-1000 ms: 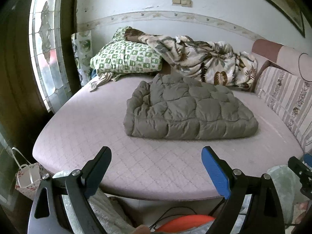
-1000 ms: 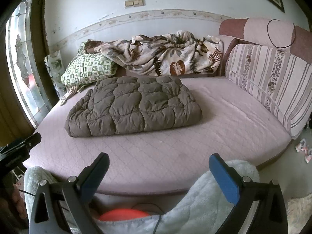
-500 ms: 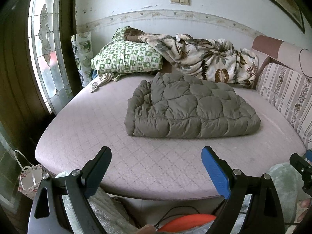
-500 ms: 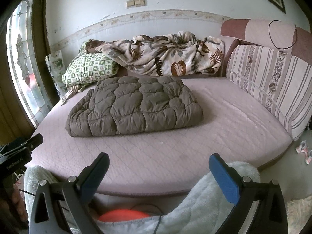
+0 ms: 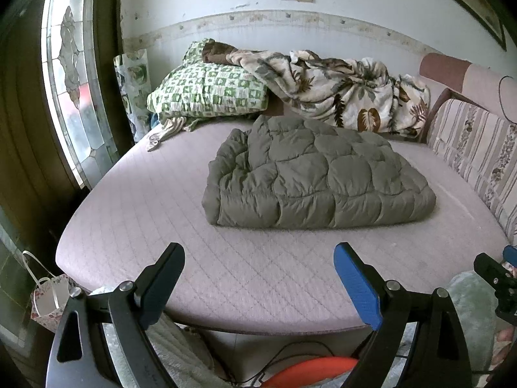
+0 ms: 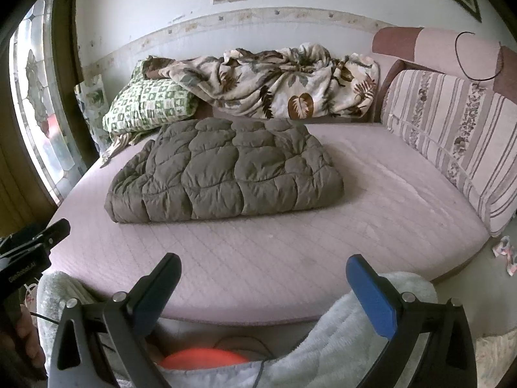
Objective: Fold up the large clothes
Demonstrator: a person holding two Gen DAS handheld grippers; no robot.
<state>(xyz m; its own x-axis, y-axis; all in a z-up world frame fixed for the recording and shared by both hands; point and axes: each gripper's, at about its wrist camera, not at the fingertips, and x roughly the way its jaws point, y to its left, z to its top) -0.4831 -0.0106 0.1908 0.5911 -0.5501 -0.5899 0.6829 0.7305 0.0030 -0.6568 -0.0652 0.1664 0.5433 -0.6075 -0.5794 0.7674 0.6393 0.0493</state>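
An olive-grey quilted puffer garment [image 5: 310,174] [image 6: 226,168] lies folded into a thick rectangle in the middle of the pink quilted bed [image 5: 226,265] [image 6: 387,200]. My left gripper [image 5: 258,257] hangs open near the bed's front edge, well short of the garment, nothing between its black and blue fingers. In the right wrist view my right gripper [image 6: 263,266] is likewise open and empty, back from the front edge. Each gripper's body shows at the side of the other's view.
A green checked pillow [image 5: 206,92] and a crumpled leaf-print blanket [image 6: 274,87] lie at the bed's back. Striped cushions [image 6: 452,135] line the right side. A stained-glass window [image 5: 69,80] is left. A gift bag [image 5: 48,300], orange object [image 5: 307,368] and cable sit below.
Both grippers have drifted slightly, so the bed and garment sit a little lower and nearer in view. The garment has not moved and both grippers stay open.
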